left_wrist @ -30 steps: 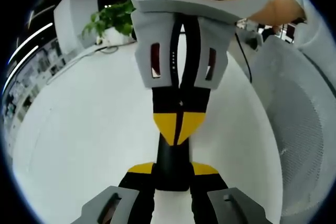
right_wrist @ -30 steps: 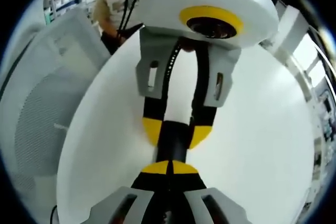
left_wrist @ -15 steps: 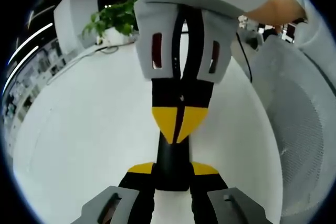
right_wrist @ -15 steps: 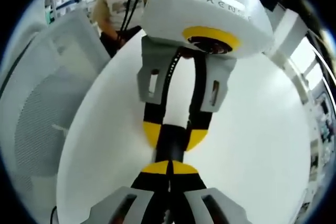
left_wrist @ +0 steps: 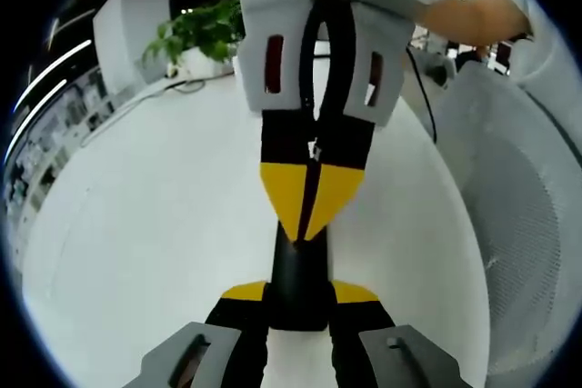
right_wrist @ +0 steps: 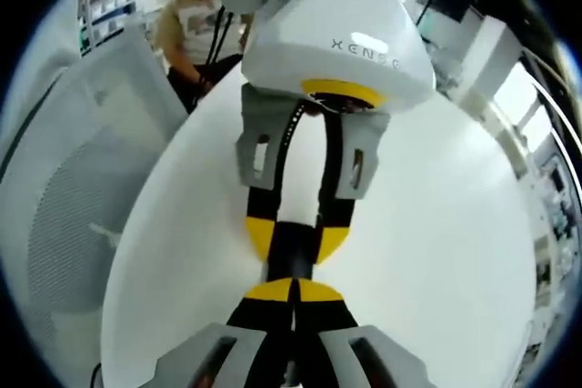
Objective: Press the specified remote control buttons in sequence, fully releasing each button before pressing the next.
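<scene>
**Remote clamped at one end, pointed tip on its top**

Your left gripper (left_wrist: 300, 302) has its yellow-tipped black jaws clamped around the near end of a slim, matte black remote (left_wrist: 300, 279) lying on the smooth white table (left_wrist: 155, 224). Your right gripper (right_wrist: 293, 293) has its jaws pressed together into a yellow wedge, the point resting on the remote's top face. A leafy green plant (left_wrist: 195, 34) stands at the table's far edge, a white mesh chair back (right_wrist: 64, 215) beside it.
</scene>
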`<state>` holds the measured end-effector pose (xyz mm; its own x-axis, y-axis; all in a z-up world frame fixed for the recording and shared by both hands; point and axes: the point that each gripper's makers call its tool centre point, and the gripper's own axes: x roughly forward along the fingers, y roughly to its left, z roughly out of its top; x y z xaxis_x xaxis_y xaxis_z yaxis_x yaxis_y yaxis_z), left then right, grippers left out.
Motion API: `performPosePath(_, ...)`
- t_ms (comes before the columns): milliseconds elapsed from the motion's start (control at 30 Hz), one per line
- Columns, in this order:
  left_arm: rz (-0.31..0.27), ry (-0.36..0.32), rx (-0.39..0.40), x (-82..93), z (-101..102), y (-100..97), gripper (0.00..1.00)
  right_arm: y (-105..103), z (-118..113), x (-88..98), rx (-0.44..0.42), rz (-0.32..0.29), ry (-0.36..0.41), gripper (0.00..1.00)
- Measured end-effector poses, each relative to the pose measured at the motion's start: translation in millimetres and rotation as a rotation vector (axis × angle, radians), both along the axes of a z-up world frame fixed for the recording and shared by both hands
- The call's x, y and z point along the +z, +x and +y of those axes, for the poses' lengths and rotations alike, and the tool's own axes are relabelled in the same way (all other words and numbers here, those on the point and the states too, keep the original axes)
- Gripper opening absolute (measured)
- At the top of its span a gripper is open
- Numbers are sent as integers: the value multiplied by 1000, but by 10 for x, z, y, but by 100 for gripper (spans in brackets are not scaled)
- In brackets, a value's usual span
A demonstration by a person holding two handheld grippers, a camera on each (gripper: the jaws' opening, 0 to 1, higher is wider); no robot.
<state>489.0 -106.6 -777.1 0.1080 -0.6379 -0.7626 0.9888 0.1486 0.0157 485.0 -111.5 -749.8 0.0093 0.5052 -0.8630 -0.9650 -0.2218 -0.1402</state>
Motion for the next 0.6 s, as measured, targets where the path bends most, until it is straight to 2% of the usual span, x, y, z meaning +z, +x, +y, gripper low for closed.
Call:
performPosePath(167, 0, 0, -1, 0, -2, -1, 24, -10, -1, 20, -8, 5, 16, 0)
performPosePath(233, 0, 1, 0, 0, -2, -2, 24, -23, 14, 32, -32, 25, 34, 10)
performPosePath(600, -1, 0, 0, -3, -2, -1, 24, 6, -13, 49, -44, 1, 56, 19)
